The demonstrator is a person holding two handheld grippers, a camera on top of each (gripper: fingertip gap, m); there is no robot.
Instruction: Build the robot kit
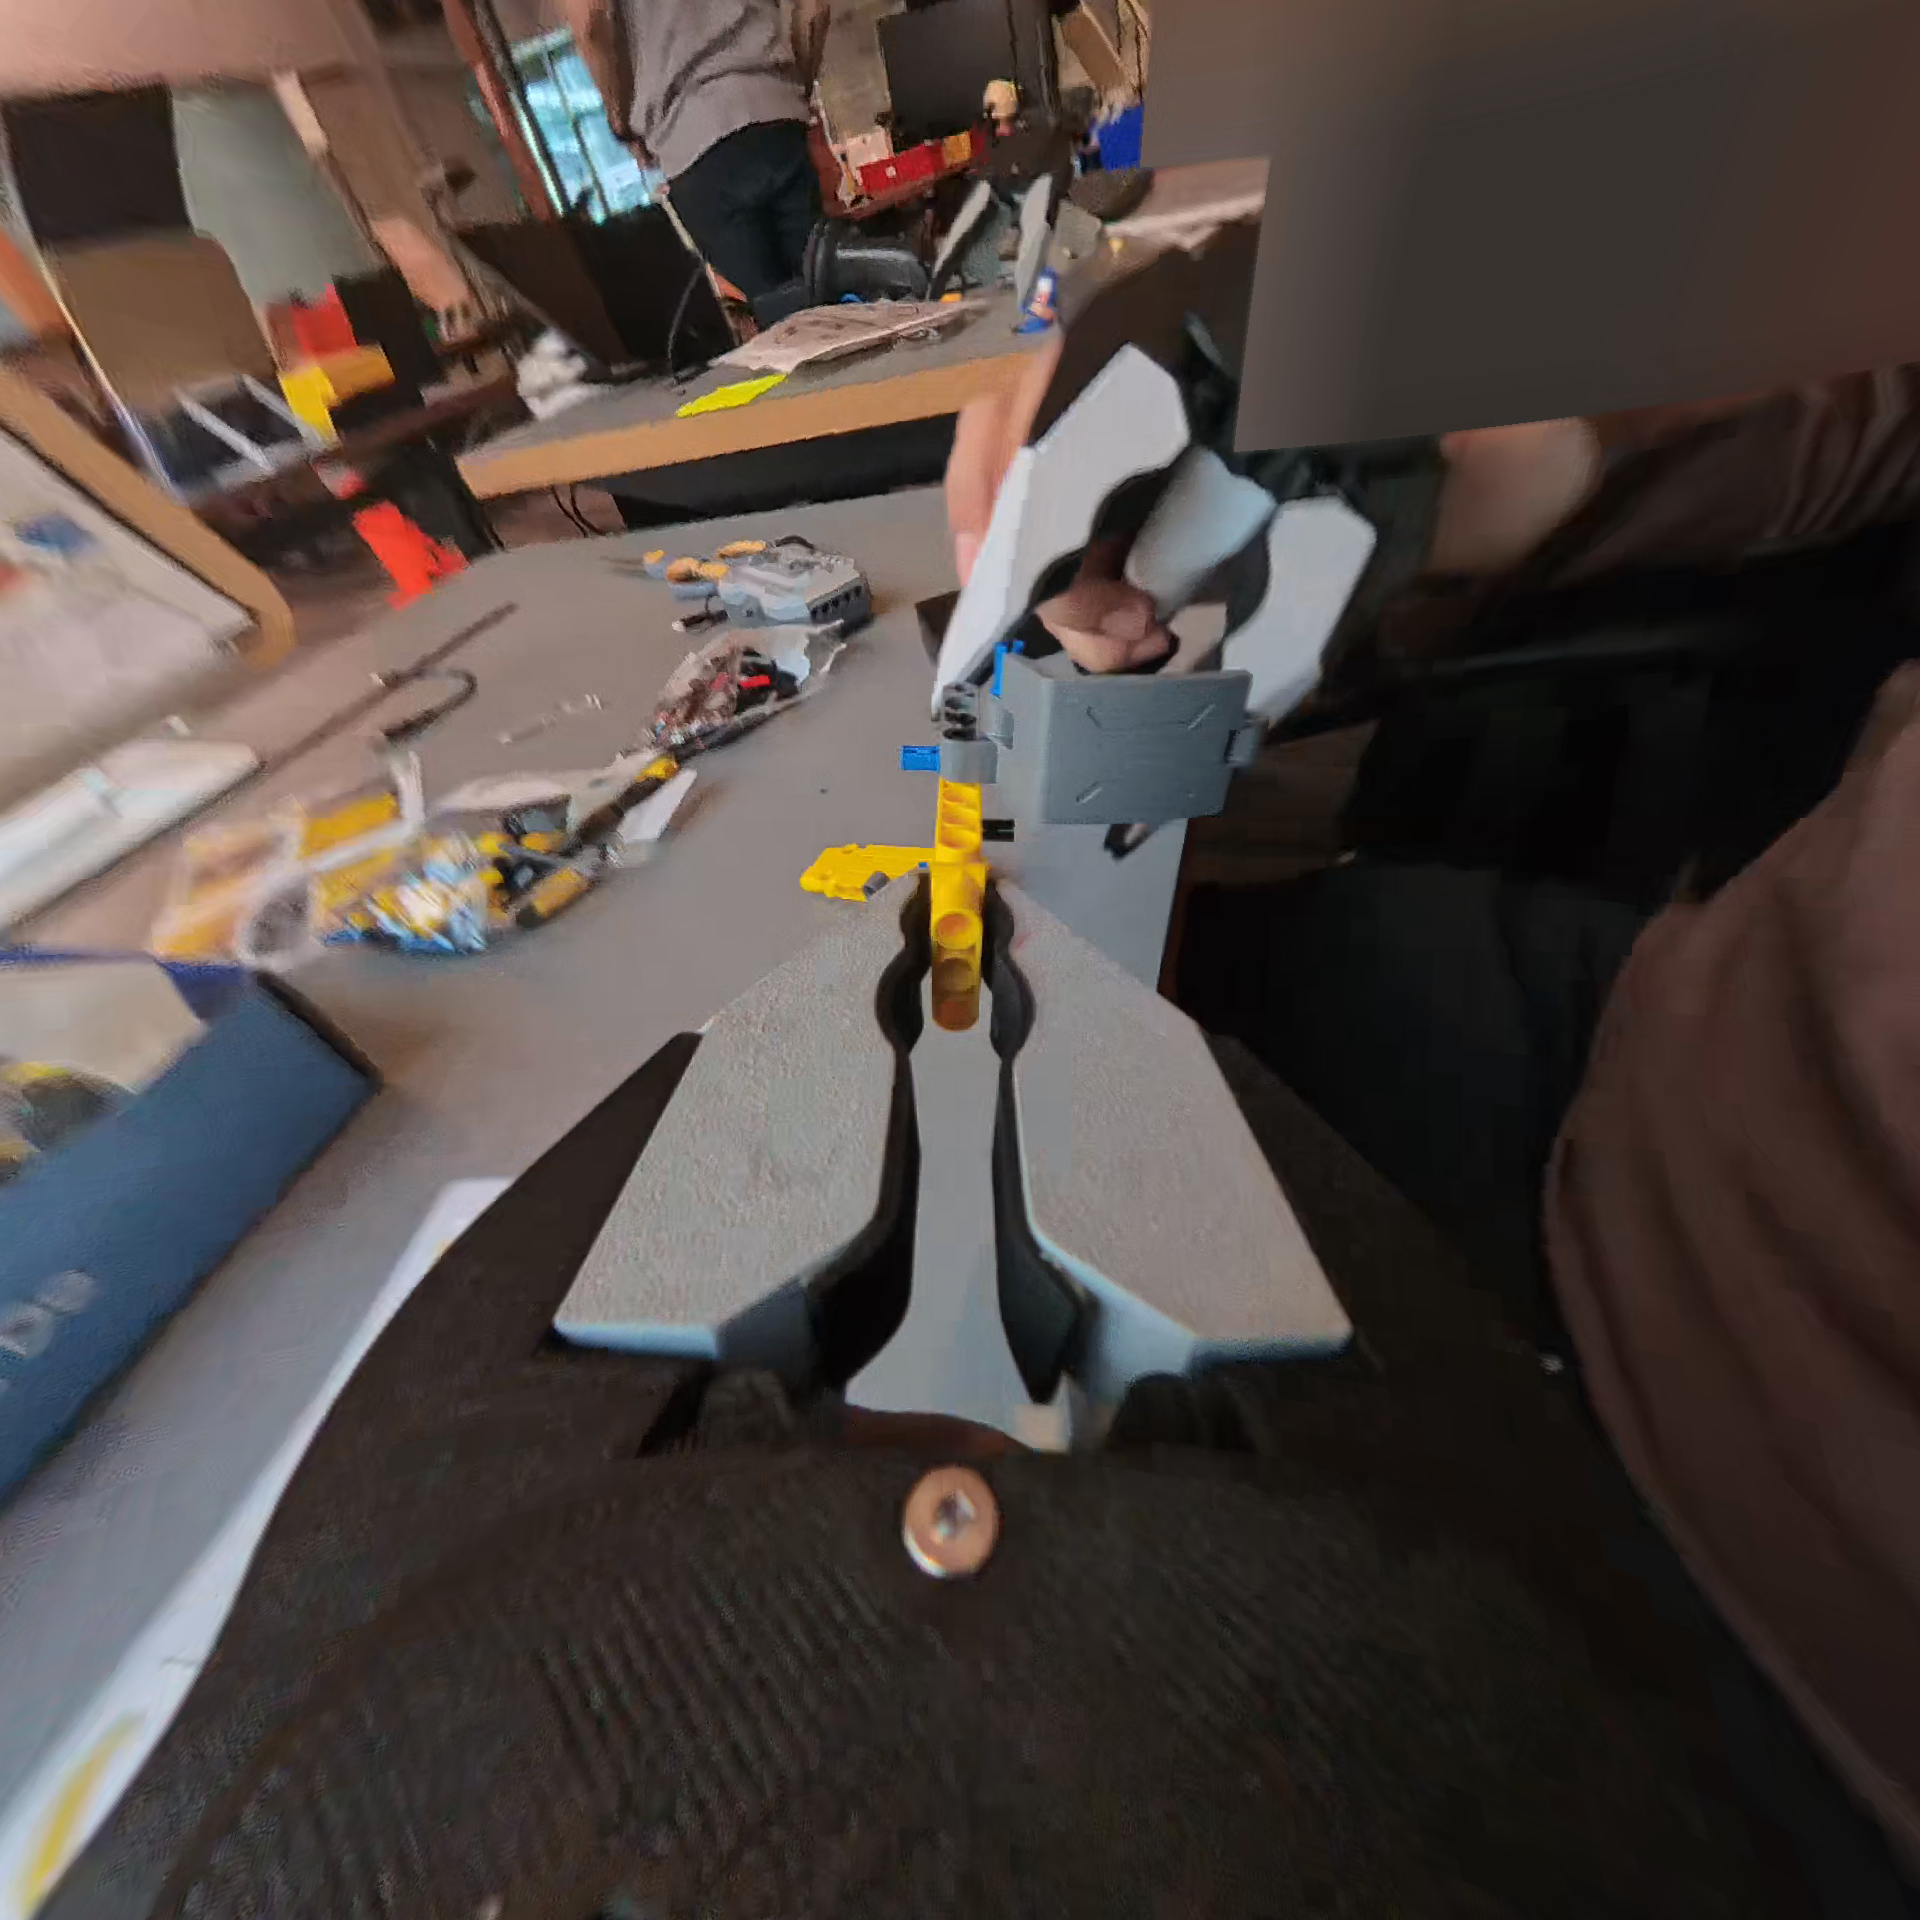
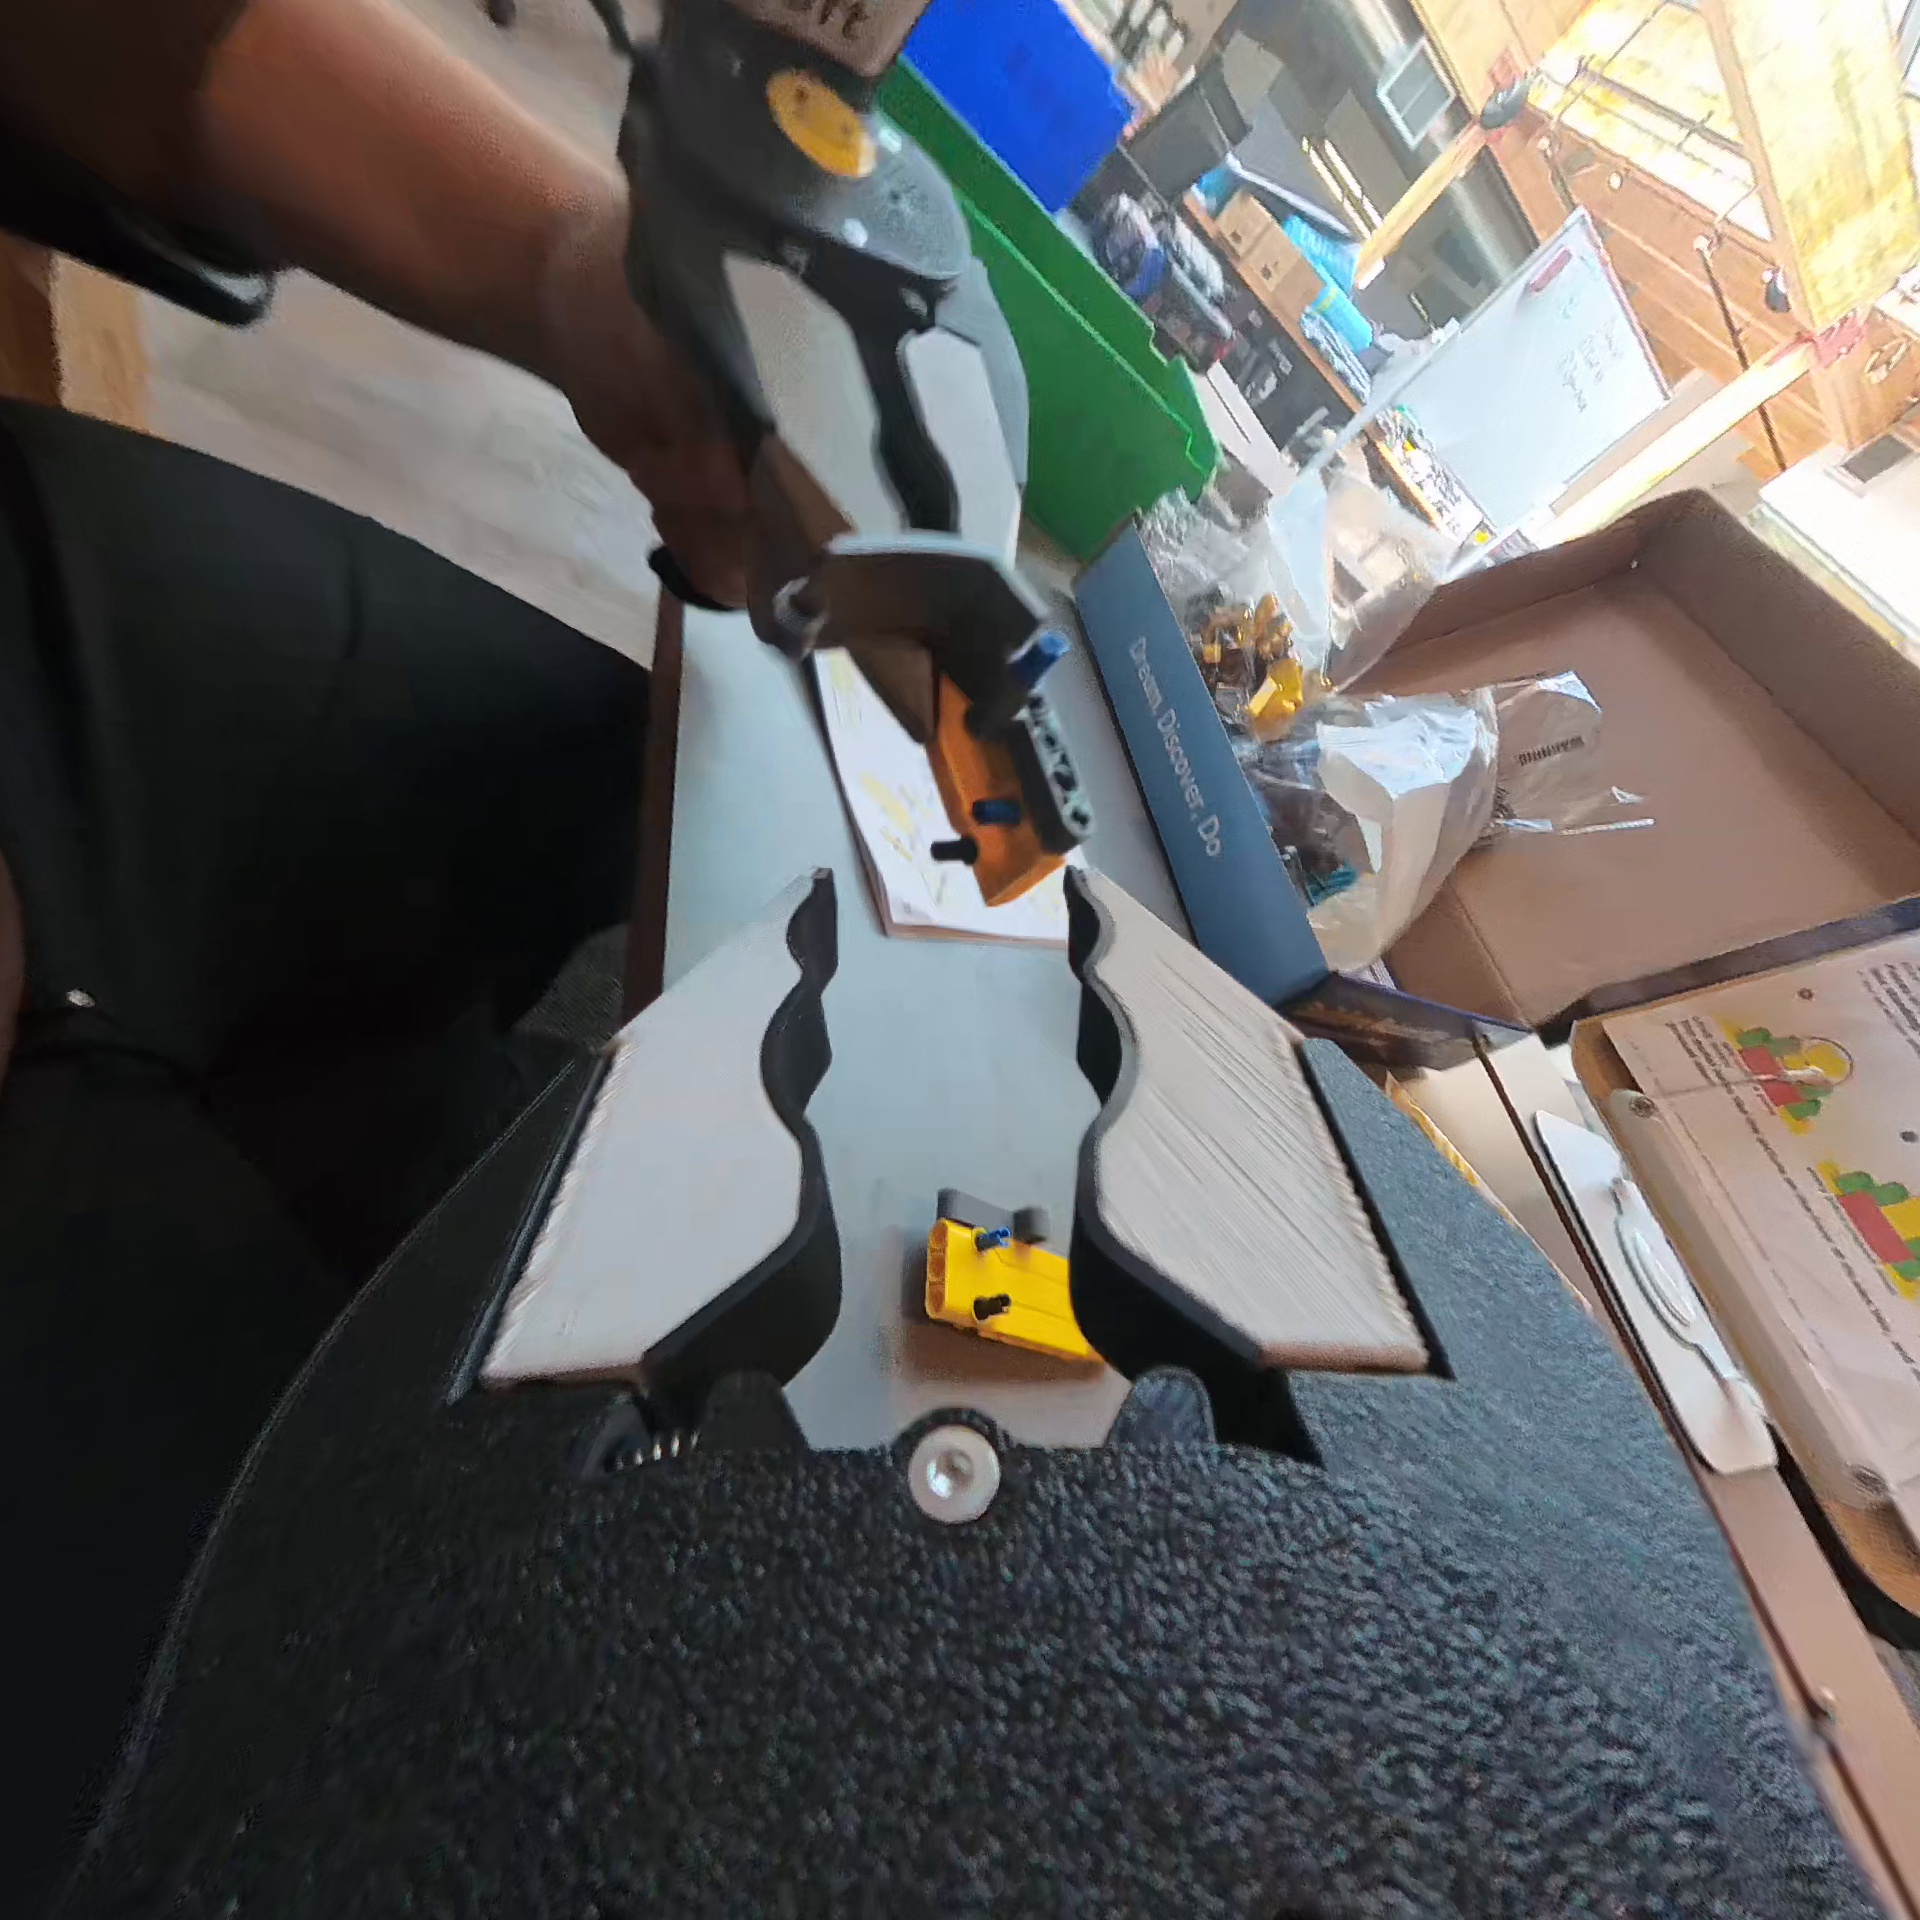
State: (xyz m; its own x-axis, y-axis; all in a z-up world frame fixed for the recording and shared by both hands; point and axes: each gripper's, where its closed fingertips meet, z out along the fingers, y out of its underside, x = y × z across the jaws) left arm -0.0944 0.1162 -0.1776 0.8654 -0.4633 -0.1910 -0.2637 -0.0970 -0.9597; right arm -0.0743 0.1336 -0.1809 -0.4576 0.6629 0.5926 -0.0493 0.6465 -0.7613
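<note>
Yellow beam assembly (image 1: 956, 904): we're clenching it endwise in the left tongs (image 1: 956, 966); right tongs (image 2: 951, 1039) are hanging released above a loose yellow piece (image 2: 997, 1288) on the bench (image 2: 935, 1091).

Item count:
- Grippers: two, left gripper (image 1: 954, 925) and right gripper (image 2: 951, 914), with two fingers each.
- Yellow brick assemblies: two; held assembly (image 1: 956, 883) and loose assembly (image 2: 1003, 1288) on the desk (image 2: 935, 1049).
- Clear parts bags (image 1: 416, 873): at least two.
- Blue boxes (image 1: 156, 1195): one.
</note>
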